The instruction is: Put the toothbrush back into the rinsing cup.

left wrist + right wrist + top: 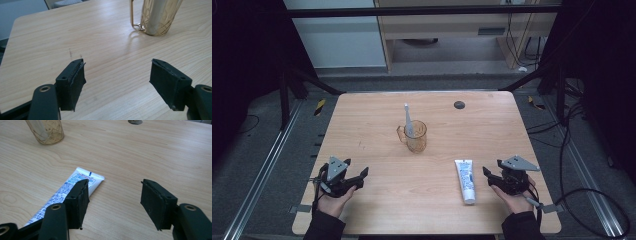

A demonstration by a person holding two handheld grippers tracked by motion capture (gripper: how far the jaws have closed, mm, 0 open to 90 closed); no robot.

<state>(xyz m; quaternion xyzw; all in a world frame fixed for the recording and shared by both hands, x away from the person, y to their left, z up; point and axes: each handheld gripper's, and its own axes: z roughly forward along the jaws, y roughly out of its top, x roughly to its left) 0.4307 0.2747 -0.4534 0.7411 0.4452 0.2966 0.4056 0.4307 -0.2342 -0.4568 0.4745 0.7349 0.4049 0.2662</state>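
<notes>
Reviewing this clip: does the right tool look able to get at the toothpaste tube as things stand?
Probably yes. The right tool is open and empty, just beside the toothpaste tube, which lies flat on the table with bare wood between them. The cup stands well away.

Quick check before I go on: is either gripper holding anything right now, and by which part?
Nothing is held. The left gripper is open over bare table. The right gripper is open too, with the toothpaste tube lying beside it, not between the pads.

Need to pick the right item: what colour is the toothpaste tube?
White with blue print, toothpaste tube; clearest in the right gripper view.
</notes>
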